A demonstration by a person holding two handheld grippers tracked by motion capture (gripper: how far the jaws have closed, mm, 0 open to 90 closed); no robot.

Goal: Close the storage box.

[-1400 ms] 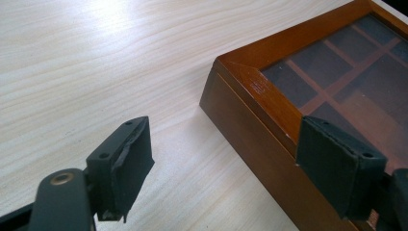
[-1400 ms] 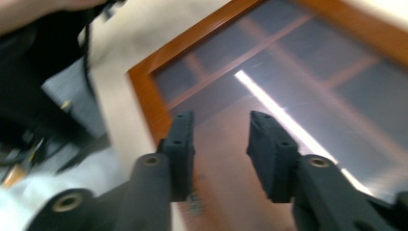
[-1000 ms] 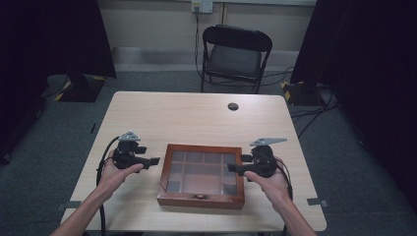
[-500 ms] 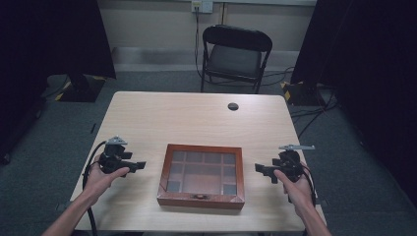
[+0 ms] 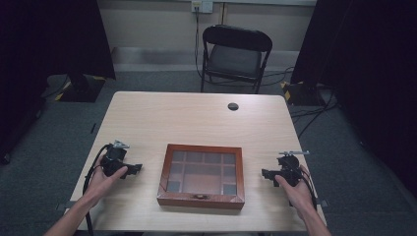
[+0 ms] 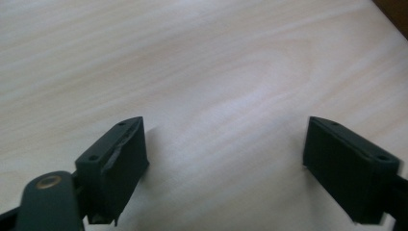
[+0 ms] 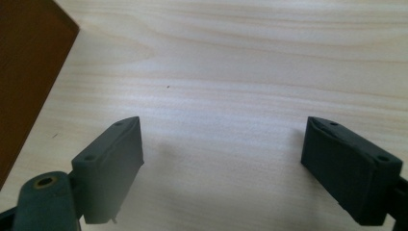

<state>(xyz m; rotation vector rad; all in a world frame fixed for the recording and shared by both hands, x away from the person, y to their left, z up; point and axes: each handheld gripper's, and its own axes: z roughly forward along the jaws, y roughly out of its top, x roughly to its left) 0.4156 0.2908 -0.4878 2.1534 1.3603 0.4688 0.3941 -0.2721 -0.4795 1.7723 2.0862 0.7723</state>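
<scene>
High view: a closed wooden box (image 5: 201, 175) with a glass lid sits on the table (image 5: 196, 118) between two hand-held grippers, left gripper (image 5: 132, 169) and right gripper (image 5: 267, 173), both jaws spread wide, empty.

Your wooden box (image 5: 201, 175) sat flat near the front edge of the table, lid shut, its brown frame around a glass top that showed a grid of dark compartments beneath. A small metal clasp marked its front side. In your right gripper view its brown corner (image 7: 29, 72) showed at upper left.
</scene>
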